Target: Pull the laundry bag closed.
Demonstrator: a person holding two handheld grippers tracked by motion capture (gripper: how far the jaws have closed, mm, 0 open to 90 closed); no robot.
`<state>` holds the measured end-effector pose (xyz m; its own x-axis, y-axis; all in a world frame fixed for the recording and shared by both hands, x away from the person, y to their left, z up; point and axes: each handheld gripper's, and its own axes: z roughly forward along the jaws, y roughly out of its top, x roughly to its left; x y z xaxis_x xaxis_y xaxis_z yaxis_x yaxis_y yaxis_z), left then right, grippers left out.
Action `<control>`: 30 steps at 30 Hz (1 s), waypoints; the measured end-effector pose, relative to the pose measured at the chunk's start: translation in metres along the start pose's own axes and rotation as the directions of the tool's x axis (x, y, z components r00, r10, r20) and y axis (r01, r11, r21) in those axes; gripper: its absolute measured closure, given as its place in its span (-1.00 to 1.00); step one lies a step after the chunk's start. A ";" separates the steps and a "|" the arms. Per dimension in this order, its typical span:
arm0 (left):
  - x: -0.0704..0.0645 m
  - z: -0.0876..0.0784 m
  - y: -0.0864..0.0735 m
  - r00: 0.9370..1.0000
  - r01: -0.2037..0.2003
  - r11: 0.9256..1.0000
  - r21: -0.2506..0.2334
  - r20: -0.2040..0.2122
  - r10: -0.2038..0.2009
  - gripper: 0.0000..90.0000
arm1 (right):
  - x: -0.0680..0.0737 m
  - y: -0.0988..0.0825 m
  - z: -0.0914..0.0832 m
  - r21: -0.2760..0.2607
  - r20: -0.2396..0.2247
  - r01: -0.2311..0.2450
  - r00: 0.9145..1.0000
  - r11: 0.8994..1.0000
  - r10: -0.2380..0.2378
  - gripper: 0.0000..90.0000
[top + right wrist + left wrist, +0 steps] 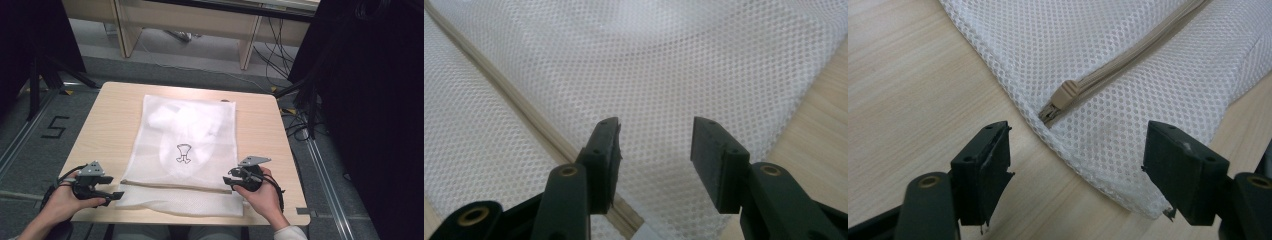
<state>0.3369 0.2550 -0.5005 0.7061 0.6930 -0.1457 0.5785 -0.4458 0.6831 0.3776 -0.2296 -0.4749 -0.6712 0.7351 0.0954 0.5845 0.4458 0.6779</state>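
Your left gripper (1078, 165) and right gripper (654, 150) both have spread fingers, holding nothing. The mesh bag (187, 135) lies zipped on the desk (107, 120). You haven't yet grabbed the zipper pull (1065, 95).

Bag: white mesh laundry bag (187, 145), flat on the table, something white inside (small black drawing visible through the mesh).
Zip: beige zip (1128, 55), closed, running from 9 to 3 o'clock along the near edge.
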 end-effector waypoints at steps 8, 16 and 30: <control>0.000 0.001 -0.001 1.000 -0.010 1.000 0.020 0.017 0.010 -0.40 | 0.022 0.016 0.011 -0.043 -0.044 0.103 0.993 0.994 -0.105 0.28; 0.000 0.002 -0.002 1.000 -0.001 1.000 0.013 0.006 0.000 -0.40 | 0.041 0.031 0.021 -0.036 -0.092 0.173 0.980 0.984 -0.175 0.29; 0.001 0.002 -0.002 1.000 -0.006 0.999 0.040 0.019 0.005 -0.40 | 0.075 0.053 0.045 -0.043 -0.143 0.252 0.956 0.967 -0.256 0.37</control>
<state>0.3372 0.2549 -0.5032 0.7167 0.6797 -0.1558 0.5900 -0.4720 0.6551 0.3786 -0.1286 -0.4645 -0.8564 0.5159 0.0220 0.3762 0.5942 0.7109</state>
